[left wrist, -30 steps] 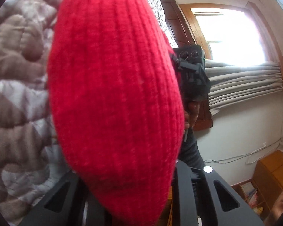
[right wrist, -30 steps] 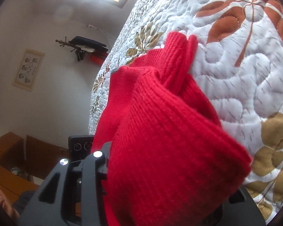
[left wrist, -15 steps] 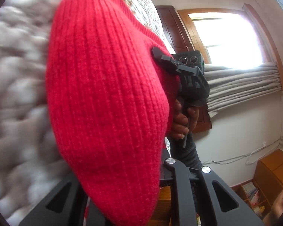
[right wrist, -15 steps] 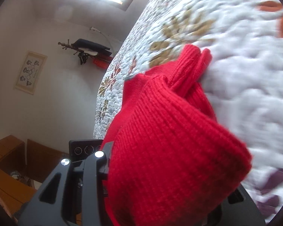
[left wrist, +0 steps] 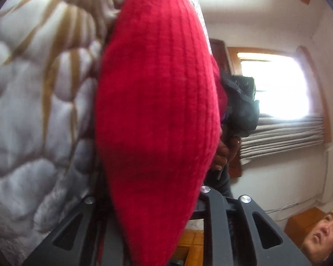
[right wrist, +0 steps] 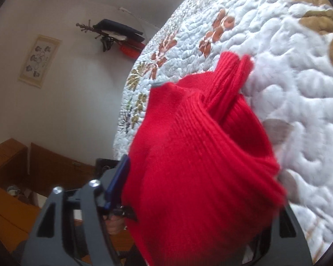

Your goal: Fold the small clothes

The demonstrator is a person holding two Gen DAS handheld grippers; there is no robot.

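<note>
Red knit garment bunched, ribs running along both cameras' axes. Left gripper, right gripper fingers each clamp it. Below: quilted bed; window behind.

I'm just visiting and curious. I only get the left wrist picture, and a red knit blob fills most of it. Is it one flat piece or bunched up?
Observer: Bunched. The right wrist view shows the red knit garment folded over itself, with a ribbed end poking out toward the quilt.
Operator: Is that quilt only white and tan?
Observer: No, farther along it also has rust-orange leaf prints.
Operator: Anything on the wall that side?
Observer: A framed picture and a wall rack with dark things on it.
</note>
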